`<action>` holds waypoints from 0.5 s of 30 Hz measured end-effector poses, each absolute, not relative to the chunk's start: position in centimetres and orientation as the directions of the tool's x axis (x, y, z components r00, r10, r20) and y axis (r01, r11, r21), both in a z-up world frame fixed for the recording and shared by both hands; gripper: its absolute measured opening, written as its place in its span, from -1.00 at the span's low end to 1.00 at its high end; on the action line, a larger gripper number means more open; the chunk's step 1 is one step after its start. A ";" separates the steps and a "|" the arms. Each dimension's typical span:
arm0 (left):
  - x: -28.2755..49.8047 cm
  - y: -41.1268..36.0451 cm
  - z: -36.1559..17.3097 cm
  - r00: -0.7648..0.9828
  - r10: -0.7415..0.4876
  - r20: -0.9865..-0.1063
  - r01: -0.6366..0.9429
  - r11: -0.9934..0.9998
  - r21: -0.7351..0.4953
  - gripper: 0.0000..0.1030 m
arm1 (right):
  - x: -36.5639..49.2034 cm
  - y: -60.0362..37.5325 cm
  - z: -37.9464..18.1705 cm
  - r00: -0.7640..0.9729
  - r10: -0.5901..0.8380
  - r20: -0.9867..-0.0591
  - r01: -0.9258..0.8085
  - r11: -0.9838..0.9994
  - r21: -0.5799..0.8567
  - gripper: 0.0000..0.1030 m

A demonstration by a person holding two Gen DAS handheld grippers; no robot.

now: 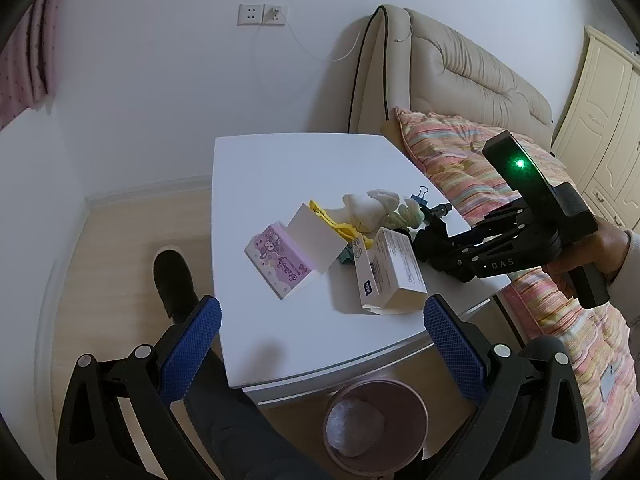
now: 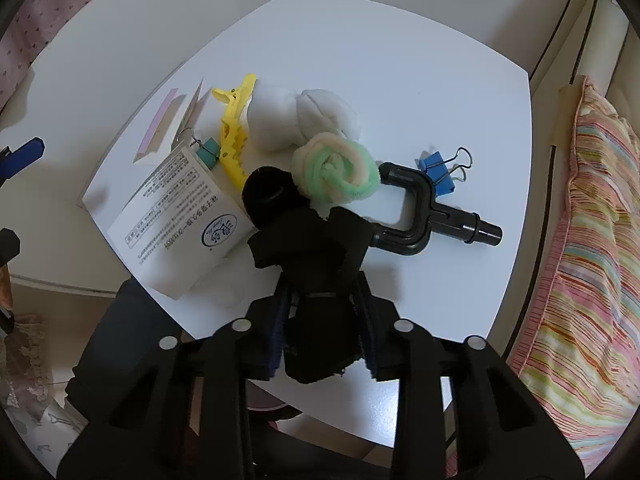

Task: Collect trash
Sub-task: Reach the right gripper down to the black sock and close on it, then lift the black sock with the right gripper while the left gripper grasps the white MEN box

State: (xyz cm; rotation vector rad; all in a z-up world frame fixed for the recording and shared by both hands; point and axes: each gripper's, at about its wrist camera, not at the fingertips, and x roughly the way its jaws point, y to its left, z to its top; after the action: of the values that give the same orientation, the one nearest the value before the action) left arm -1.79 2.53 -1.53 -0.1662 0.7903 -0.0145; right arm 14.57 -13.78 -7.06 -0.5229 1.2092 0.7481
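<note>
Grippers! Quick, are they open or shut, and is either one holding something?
Left gripper: open, holding nothing, above the white table.
Right gripper: shut on a black cloth.

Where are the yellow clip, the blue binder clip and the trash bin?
yellow clip [image 2: 234,136]: right wrist view, middle of its toothed body.
blue binder clip [image 2: 438,174]: right wrist view, blue body.
trash bin [image 1: 418,408]: left wrist view, right side of its pink rim.
</note>
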 end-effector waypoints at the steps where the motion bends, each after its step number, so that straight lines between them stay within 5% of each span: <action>1: -1.8 2.5 -1.5 0.704 -0.075 -0.706 -0.049 0.987 -0.153 0.89 | 14.4 -13.8 -7.1 0.171 0.235 -0.957 -0.753 0.657 0.027 -0.44; 15: -0.9 1.5 -1.0 0.699 -0.100 -0.708 -0.018 0.988 -0.156 0.89 | 12.8 -16.4 -3.3 0.264 0.381 -0.886 -0.678 0.727 0.111 -0.52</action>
State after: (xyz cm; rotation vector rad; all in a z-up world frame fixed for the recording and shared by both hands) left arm -0.89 1.48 -0.95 -0.1557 0.7957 -0.0459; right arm 12.80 -16.42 -3.30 -0.3183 1.0867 0.7315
